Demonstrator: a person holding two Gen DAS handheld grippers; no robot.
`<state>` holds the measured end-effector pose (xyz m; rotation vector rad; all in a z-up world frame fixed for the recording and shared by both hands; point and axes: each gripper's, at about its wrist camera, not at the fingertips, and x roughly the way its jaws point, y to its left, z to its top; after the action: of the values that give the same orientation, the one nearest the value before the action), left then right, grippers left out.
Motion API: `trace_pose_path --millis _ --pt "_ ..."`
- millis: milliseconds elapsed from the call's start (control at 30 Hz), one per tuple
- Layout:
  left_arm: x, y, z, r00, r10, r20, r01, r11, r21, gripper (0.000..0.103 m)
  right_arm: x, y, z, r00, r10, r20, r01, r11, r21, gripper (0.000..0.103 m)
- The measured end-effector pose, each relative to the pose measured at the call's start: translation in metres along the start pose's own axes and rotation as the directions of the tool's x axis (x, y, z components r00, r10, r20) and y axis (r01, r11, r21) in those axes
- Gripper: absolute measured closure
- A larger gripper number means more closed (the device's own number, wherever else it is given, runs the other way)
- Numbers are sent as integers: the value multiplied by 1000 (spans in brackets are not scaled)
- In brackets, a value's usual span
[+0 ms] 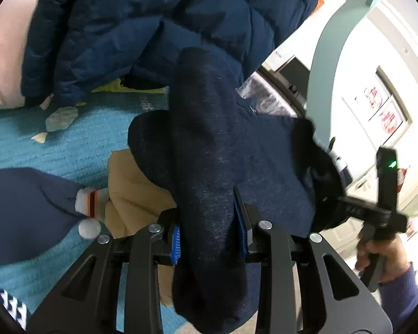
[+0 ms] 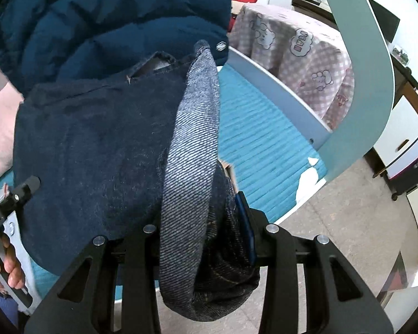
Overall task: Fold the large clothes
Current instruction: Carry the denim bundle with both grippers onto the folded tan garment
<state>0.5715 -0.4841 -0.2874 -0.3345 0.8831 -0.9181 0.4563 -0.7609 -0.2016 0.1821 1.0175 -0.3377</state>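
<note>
Denim jeans (image 1: pixel 209 150) bunched in my left gripper (image 1: pixel 210 233), right gripper (image 2: pixel 209 239) also clamped on them, over bed (image 2: pixel 264 144) edge.

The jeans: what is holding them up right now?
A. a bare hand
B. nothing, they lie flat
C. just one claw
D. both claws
D: the left claw and the right claw each pinch a bunch of the dark jeans.
</note>
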Motion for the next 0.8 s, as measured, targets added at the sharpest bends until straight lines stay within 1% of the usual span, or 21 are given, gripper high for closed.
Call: trace_pose_path --millis 67,100,133,167,200,267,300,367,400,433,467,500,567,600,633,667,733,767,800 --pt "6 1 5 1000 -3 -11 3 1000 -21 74 0 -2 11 1000 -1 0 1 1000 5 69" --pt "7 0 12 1000 -6 -5 6 1000 -19 74 -6 1 14 1000 -6 12 6 1000 -3 69" --pt "5 -6 16 1000 -7 12 7 1000 2 74 -13 0 21 1000 -11 29 11 1000 -11 69" --pt "2 -13 24 999 -7 36 6 999 31 74 -25 -1 30 997 -18 70 19 1000 -12 70" --pt "-2 -18 29 998 -21 58 18 999 37 74 -38 0 39 992 -33 122 37 999 -28 69" --pt "-16 -25 47 986 -62 152 58 998 31 74 -61 4 52 981 -41 191 53 997 -59 70" --pt "-20 -27 53 983 -65 170 60 998 33 74 -65 3 55 981 -29 192 41 998 -55 69" --pt "-18 -26 57 987 -52 153 47 998 35 73 -55 -1 55 988 -7 152 15 999 -52 70" --pt "-10 -20 52 992 -41 119 39 999 26 73 -46 -2 51 991 -4 133 10 999 -47 70" --pt "-1 -12 46 996 -34 86 34 999 9 73 -27 -5 41 996 4 85 -1 999 -34 69" --pt "12 -1 34 999 -15 30 16 1000 -16 73 -12 -7 34 999 15 44 -14 1000 -23 69" --pt "25 13 17 1000 7 -30 -8 999 -45 73 13 -9 20 999 31 -16 -31 999 -8 69" --pt "43 34 -15 993 42 -113 -52 995 -82 73 59 -10 -12 988 59 -144 -59 998 4 70" --pt "46 42 -29 990 48 -129 -59 994 -88 73 72 -10 -23 982 63 -180 -63 998 6 70" --pt "47 44 -35 990 45 -136 -57 994 -90 73 81 -11 -31 978 62 -201 -62 998 7 70" --pt "45 47 -40 991 31 -132 -43 994 -96 72 83 -14 -34 978 68 -195 -67 998 11 69" --pt "42 46 -40 991 36 -129 -50 993 -105 71 81 -19 -32 976 95 -195 -89 995 40 68" --pt "42 45 -39 990 41 -134 -55 993 -108 71 81 -19 -29 973 96 -210 -90 995 36 68" --pt "42 45 -39 989 44 -143 -62 990 -123 68 82 -17 -28 971 74 -226 -71 997 21 65"
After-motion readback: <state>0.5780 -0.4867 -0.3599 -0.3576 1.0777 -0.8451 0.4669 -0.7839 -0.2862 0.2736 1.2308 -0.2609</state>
